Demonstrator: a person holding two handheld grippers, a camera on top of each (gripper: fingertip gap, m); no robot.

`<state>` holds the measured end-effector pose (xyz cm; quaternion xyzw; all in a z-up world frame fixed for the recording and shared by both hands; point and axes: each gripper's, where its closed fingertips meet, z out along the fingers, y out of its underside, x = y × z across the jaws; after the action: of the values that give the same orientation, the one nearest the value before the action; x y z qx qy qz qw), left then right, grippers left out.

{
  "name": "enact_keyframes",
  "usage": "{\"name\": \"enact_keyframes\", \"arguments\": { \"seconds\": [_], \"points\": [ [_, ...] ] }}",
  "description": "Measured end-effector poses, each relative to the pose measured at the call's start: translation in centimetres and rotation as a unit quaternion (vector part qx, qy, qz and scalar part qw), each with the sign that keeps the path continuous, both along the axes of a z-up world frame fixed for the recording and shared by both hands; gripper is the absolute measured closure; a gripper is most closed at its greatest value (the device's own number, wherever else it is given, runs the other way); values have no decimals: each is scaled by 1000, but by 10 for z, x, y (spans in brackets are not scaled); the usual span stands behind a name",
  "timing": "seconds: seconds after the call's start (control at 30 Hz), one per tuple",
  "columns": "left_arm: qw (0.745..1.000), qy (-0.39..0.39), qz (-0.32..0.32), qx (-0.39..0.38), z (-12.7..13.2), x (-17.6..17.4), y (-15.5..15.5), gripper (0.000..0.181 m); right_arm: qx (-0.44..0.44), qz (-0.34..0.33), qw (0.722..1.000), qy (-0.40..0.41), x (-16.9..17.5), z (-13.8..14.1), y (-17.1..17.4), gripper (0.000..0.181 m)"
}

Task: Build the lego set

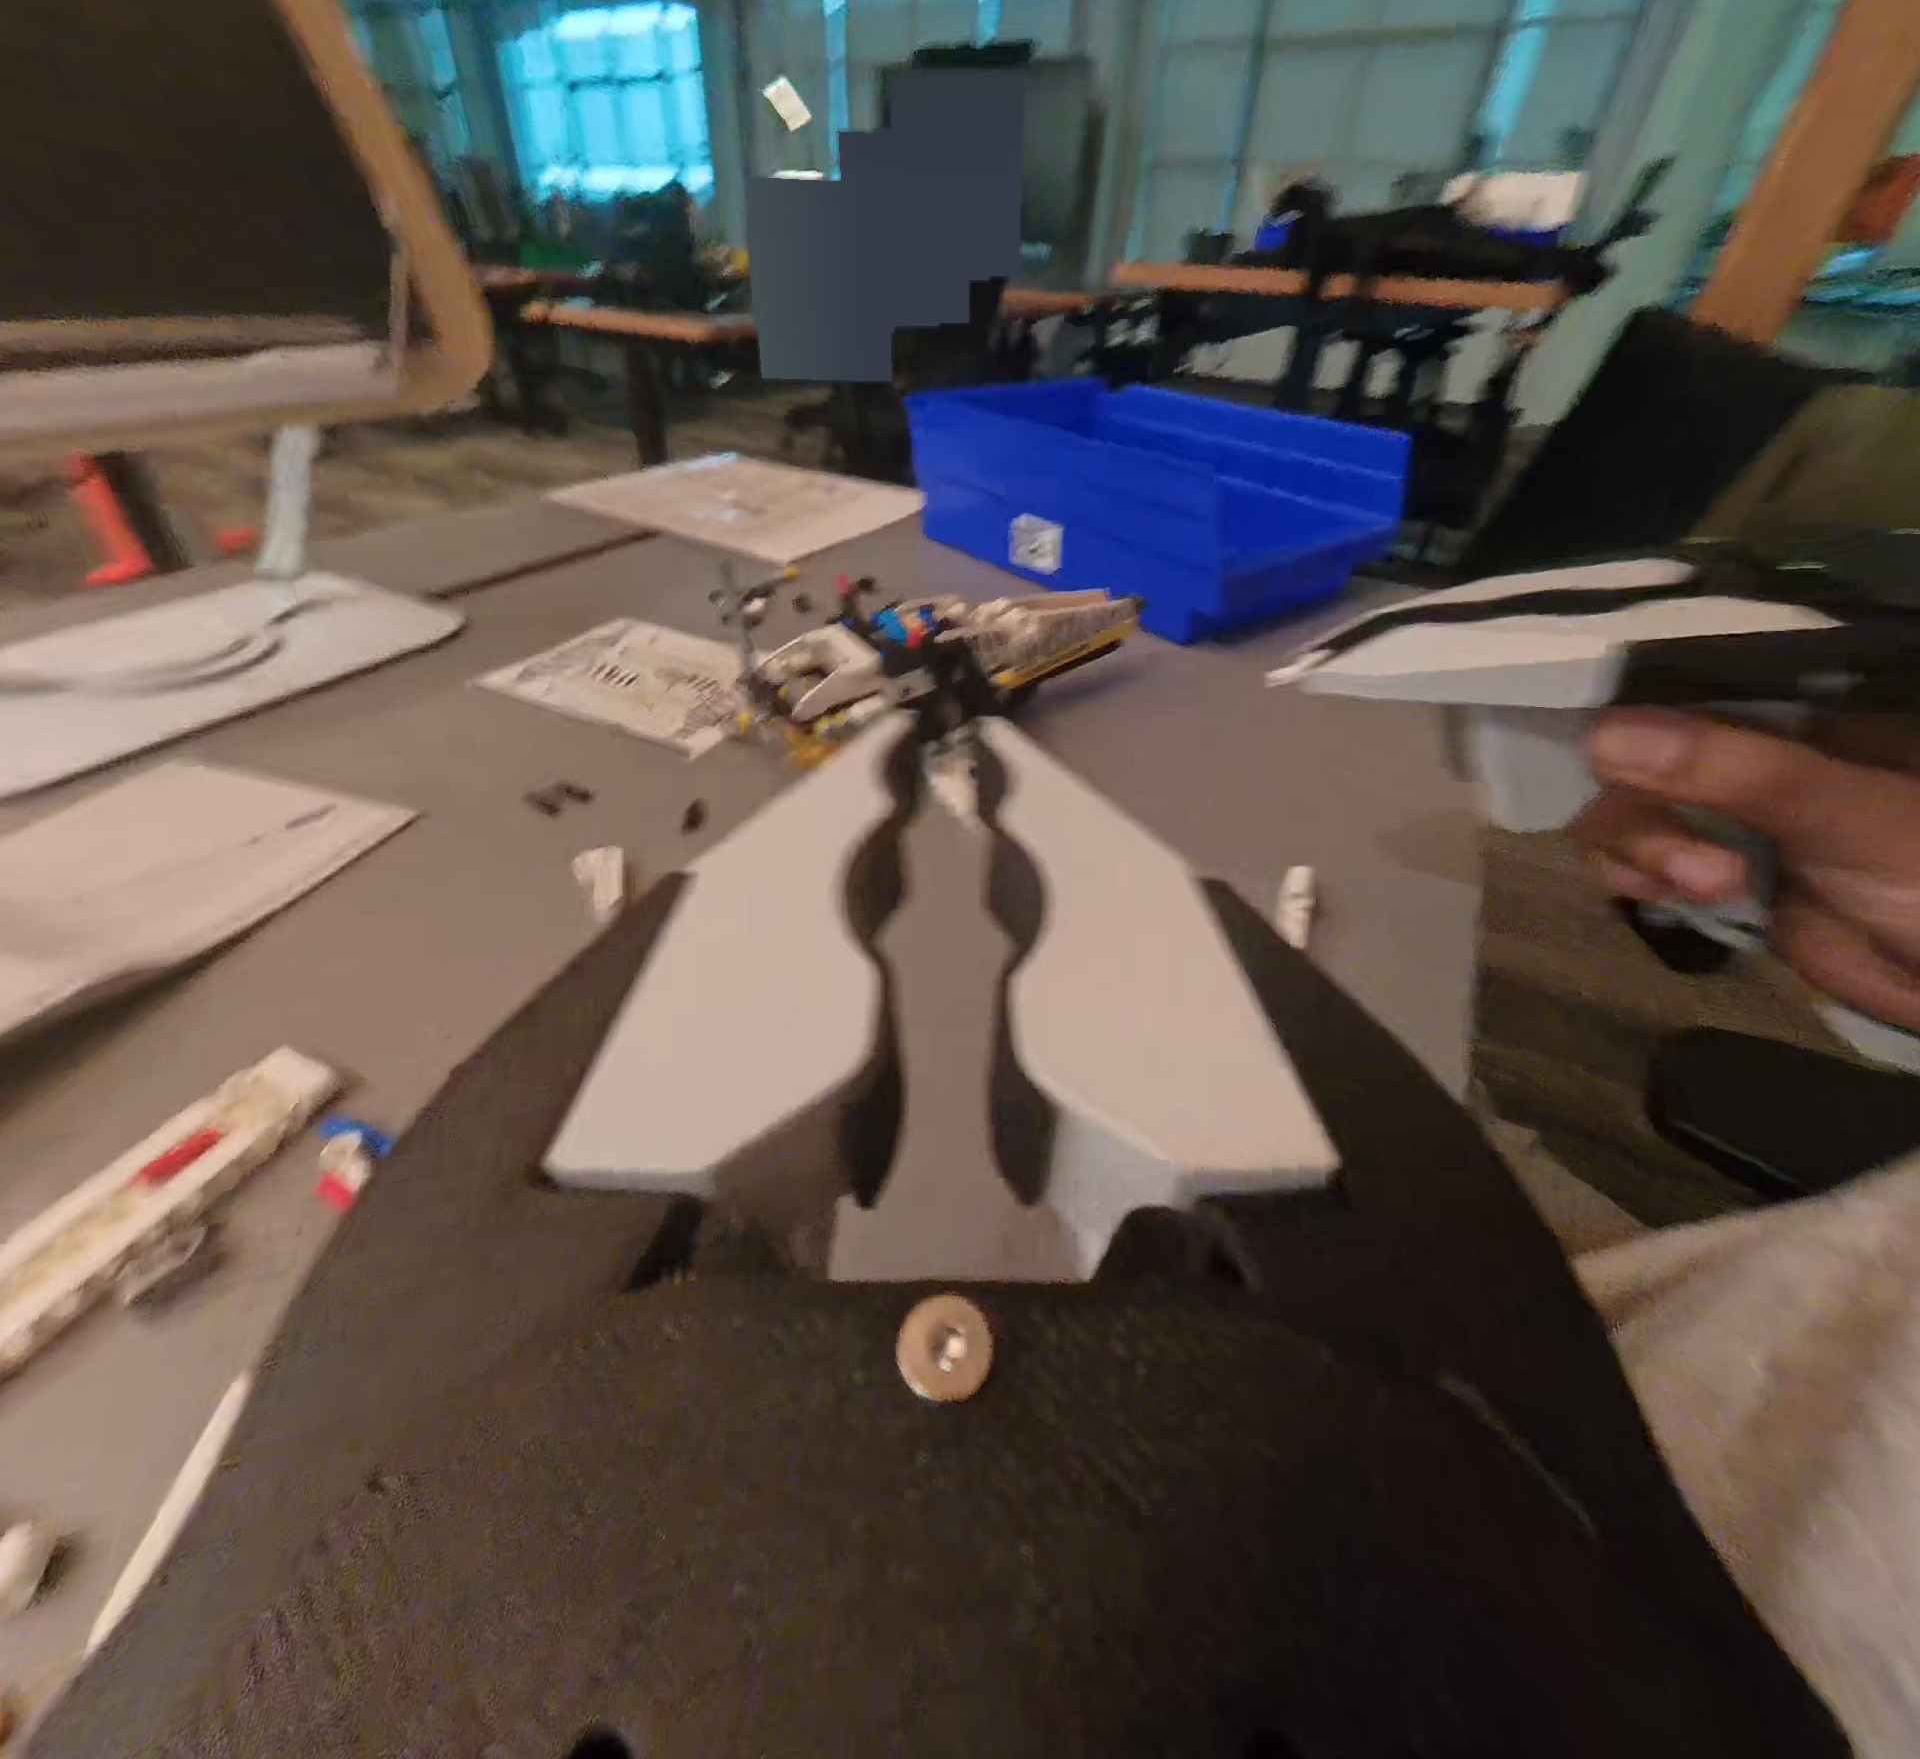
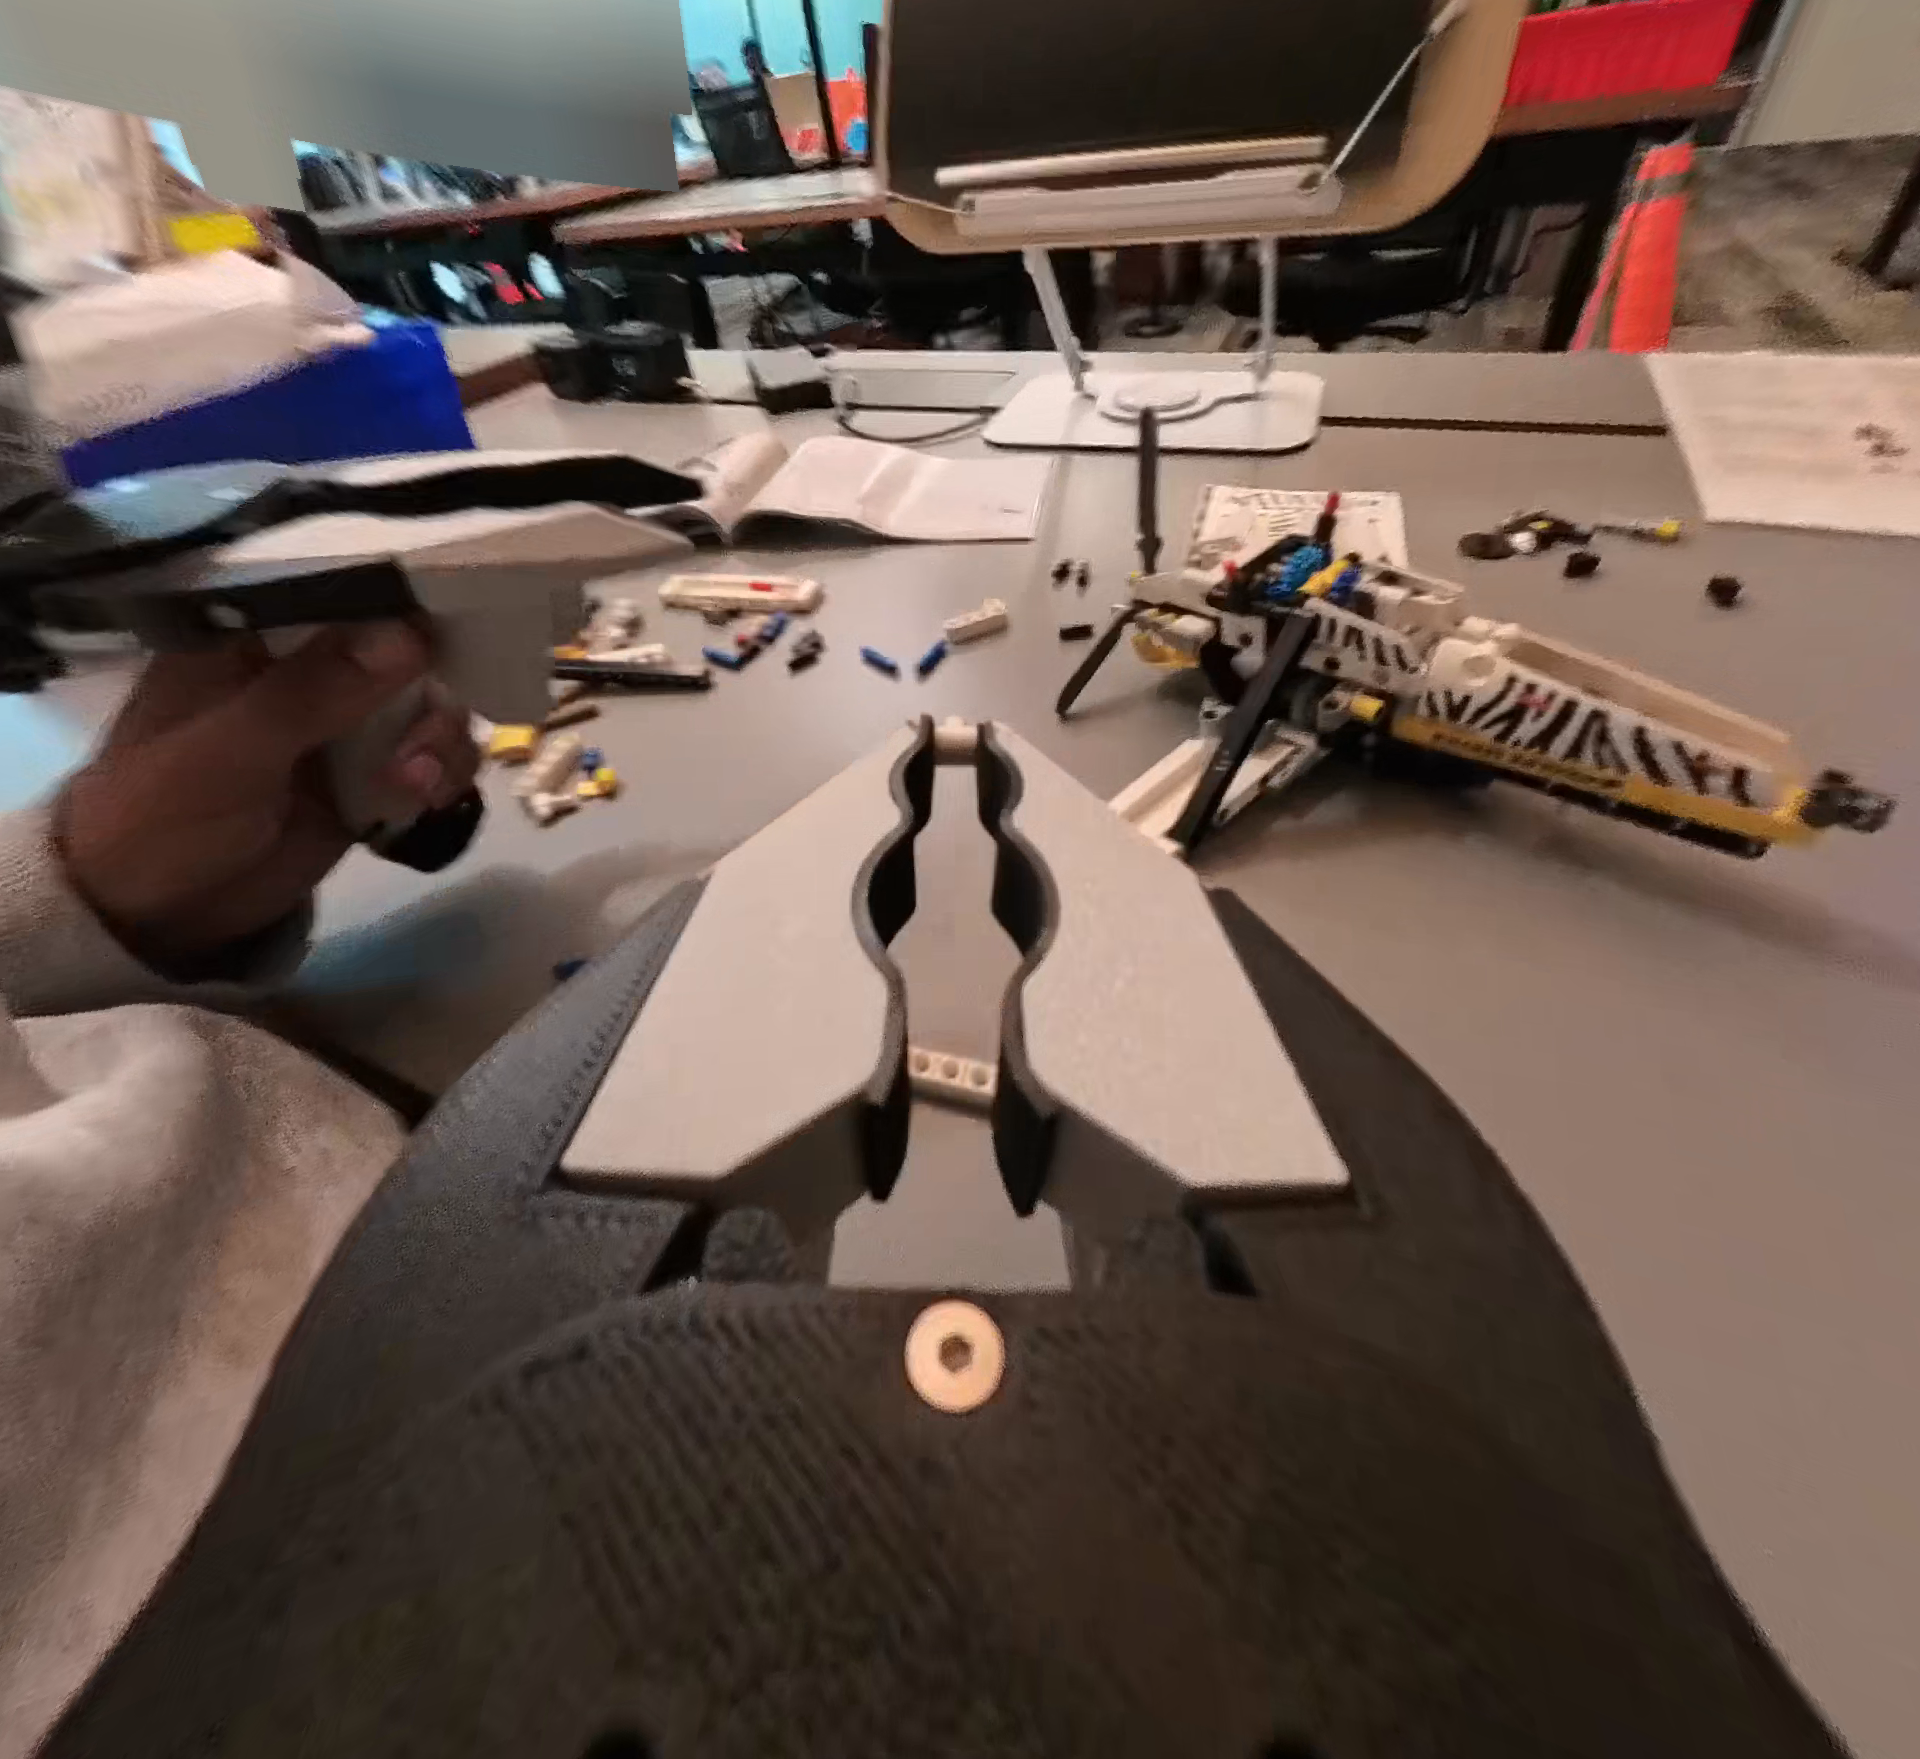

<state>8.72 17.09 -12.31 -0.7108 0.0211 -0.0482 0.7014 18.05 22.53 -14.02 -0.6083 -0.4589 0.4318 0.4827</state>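
— Where was the lego model (image 2: 1455, 701) when you looked over?

— On the grey table (image 2: 1558, 1034), lying on its side, white with black zebra stripes and a yellow strip along the bottom edge. It lay just in front of a printed sheet (image 2: 1299, 514), with the blue bin (image 1: 1153, 494) behind it from the left gripper's side.

— And the grippers?

— The right gripper (image 2: 954, 735) was clenched on a small white piece (image 2: 956, 738) at its very tips (a second white beam with holes (image 2: 953, 1073) sat lower down between the fingers). It hung above the table, to the left of the model and apart from it.

— The left one?

— The left gripper (image 1: 940, 753) pointed at the model's near side, tips nearly closed. Something pale and dark showed between them, but the view was too blurred; I could not tell whether it gripped anything.

— Anything else on the table?

— Loose pieces (image 2: 623, 660) in blue, yellow, white and black scattered to the left, an open instruction booklet (image 2: 883, 488) beyond them, and a monitor on its stand (image 2: 1153, 400) at the back.
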Motion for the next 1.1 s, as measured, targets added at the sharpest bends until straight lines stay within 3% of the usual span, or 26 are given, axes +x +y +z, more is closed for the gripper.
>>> {"name": "enact_keyframes", "arguments": {
  "seconds": [0.07, 0.17, 0.3, 0.37, 0.43, 0.6, 0.77, 0.93, 1.03, 1.1],
  "points": [
    [996, -8, -54, 69, 24, 11, -14, 181, 23, -9, 999, -33, -11, -3, 2, 175],
    [994, 5, -40, 105, 36, 2, -20, 181, 43, -15, 998, -46, -25, -1, -1, 175],
    [985, 53, 31, 161, 47, -15, -24, 181, 113, -13, 990, -85, -38, -6, -8, 175],
    [986, 14, 13, 164, 50, -11, -22, 181, 125, -11, 988, -92, -42, -6, -12, 175],
    [990, -56, 8, 128, 44, -15, -15, 181, 112, -5, 990, -85, -44, -4, -16, 175],
    [990, -137, -3, -20, 4, -19, 11, 181, 97, -22, 991, -86, -43, 0, -12, 175],
    [985, -107, -28, -136, -33, -5, 30, 181, 84, -57, 982, -158, -31, -7, -6, 175],
    [944, -65, -154, -284, -90, 41, 16, 181, -40, -72, 955, -285, -9, -47, -15, 175],
    [917, -96, -245, -301, -92, 63, 11, 174, -127, -68, 925, -351, 1, -72, -32, 175],
    [905, -90, -284, -304, -89, 75, 8, 167, -137, -75, 914, -375, 4, -77, -35, 175]
  ]
}}
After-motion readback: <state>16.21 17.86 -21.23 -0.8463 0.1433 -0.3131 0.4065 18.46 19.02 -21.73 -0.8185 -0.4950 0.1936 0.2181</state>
